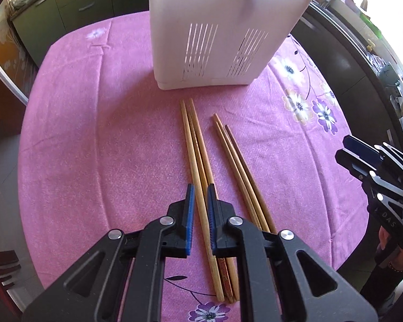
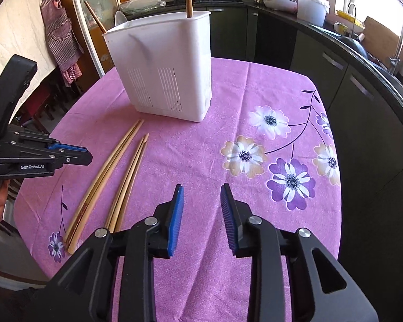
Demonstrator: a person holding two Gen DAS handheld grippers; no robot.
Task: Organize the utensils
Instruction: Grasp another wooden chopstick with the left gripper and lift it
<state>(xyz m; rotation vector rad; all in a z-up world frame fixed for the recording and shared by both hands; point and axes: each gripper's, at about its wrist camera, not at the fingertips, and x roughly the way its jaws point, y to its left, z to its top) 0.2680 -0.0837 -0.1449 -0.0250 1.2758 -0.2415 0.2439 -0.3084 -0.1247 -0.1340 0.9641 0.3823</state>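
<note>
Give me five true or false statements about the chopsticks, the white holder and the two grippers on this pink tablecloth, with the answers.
1. The white slotted plastic utensil holder stands upright on the pink flowered tablecloth. True.
2. All the wooden chopsticks are already inside the holder. False: several lie loose on the cloth in front of it, though at least two sticks stand in it.
3. The right gripper has its blue pads apart with nothing between them. True.
4. The loose chopsticks lie to the right of the right gripper in its own view. False: they lie to its left.
5. The left gripper is over the tablecloth's purple flowers, far from the chopsticks. False: it is directly above them.
</note>
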